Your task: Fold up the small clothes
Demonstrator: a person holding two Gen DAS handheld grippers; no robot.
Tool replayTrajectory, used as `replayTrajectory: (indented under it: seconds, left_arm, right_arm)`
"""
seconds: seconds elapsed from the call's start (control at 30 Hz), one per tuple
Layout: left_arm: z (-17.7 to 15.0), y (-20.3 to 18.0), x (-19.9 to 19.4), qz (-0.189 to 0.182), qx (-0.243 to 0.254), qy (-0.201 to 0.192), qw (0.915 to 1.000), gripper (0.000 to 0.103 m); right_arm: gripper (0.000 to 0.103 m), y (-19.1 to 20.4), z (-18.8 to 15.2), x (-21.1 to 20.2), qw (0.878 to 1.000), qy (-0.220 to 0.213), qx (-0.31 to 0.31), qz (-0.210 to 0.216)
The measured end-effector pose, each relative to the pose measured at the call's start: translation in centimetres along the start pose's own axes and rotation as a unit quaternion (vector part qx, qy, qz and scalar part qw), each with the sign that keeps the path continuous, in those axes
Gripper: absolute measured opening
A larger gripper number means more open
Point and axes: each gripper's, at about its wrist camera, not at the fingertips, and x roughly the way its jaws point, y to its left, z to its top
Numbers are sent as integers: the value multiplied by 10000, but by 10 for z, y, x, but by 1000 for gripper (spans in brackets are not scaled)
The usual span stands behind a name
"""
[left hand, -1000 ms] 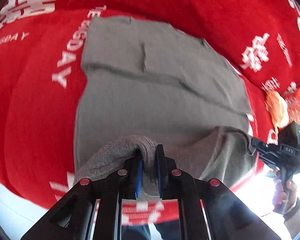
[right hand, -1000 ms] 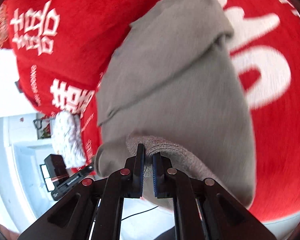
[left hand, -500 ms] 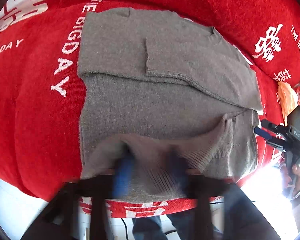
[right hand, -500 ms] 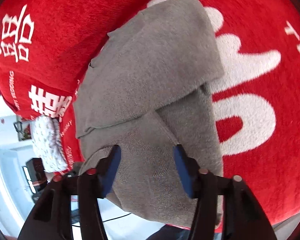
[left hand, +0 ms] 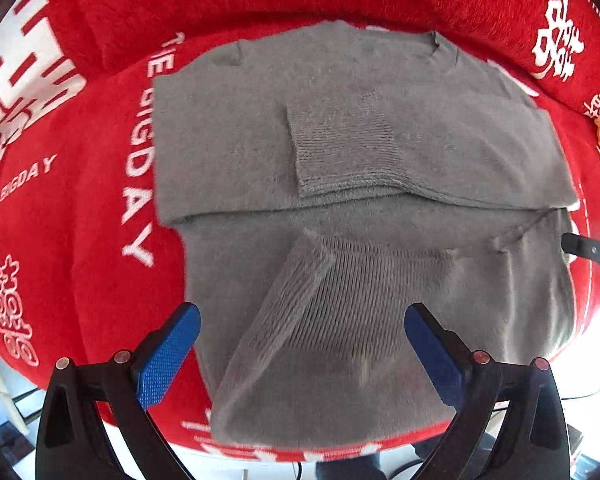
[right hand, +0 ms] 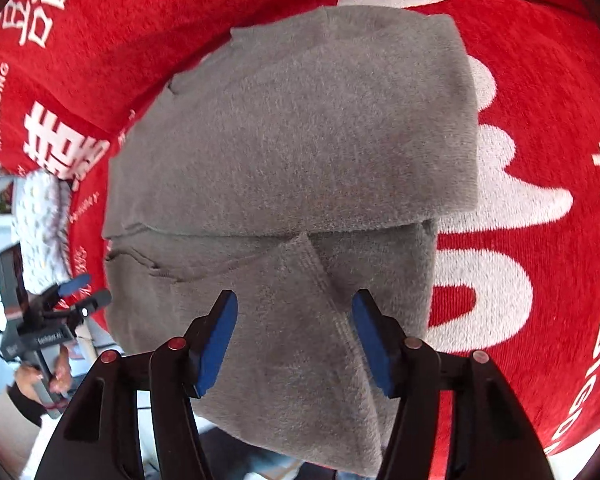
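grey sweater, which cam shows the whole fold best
The left wrist view: the grey sweater lies nearly whole on the red blanket, with the neckline, both folded sleeves and the turned-up hem visible. The right wrist view shows the sweater closer and from the side, its near edge hidden behind the claw.

Right gripper (left hand: 592, 250) mostly cut off by frame edge.

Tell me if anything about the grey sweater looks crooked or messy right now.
Yes. The grey sweater lies partly folded on the red blanket, but its ribbed lower flap sits askew, running diagonally with a loose corner instead of lining up with the straight fold above. Its near edge overhangs the blanket's edge.
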Motion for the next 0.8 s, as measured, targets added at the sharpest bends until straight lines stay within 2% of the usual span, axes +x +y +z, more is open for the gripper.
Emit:
replayTrajectory:
  seconds: [0.17, 0.2, 0.23, 0.3, 0.37, 0.43, 0.47, 0.5, 0.53, 0.57, 0.67, 0.8]
  left_arm:
    - [2, -3, 20, 33, 230, 118, 9997, 102]
    - [2, -3, 21, 12, 264, 122, 9996, 99]
    - [3, -3, 24, -26, 322, 123, 9994, 95]
    - [4, -4, 30, -99, 441, 196, 9988, 78]
    - [5, -3, 33, -109, 507, 204, 9984, 71]
    - [7, -2, 33, -201, 553, 131, 9982, 58]
    - [7, -2, 31, -269, 604, 84, 9978, 37]
    - [7, -2, 29, -304, 649, 62, 9974, 20]
    - [8, -2, 27, -307, 704, 46, 9970, 13]
    - [8, -1, 24, -304, 762, 16, 9966, 8]
    - [9, 8, 10, -487, 702, -105, 9963, 8]
    - [11, 23, -27, -756, 563, -359, 9949, 8]
  right_arm:
    - [64, 3, -2, 7, 9996, 45, -94, -262]
    - [64, 5, -3, 8, 9993, 26, -121, -353]
    - [64, 8, -3, 8, 9990, 2, -137, -422]
    - [64, 14, -5, 10, 9977, -65, -199, -645]
    - [64, 21, -8, 14, 9954, -126, -254, -912]
    - [65, 30, -10, 18, 9920, -156, -403, -1186]
    - [62, 35, -11, 20, 9890, -150, -520, -1376]
    - [43, 40, -13, 23, 9856, -131, -658, -1554]
    - [15, 47, -16, 25, 9822, -110, -829, -1684]
    - [10, 52, -19, 26, 9806, -80, -931, -1723]
    - [9, 67, -26, 15, 9769, -130, -1101, -1824]
    - [9, 80, -26, -23, 9766, -467, -1138, -1766]
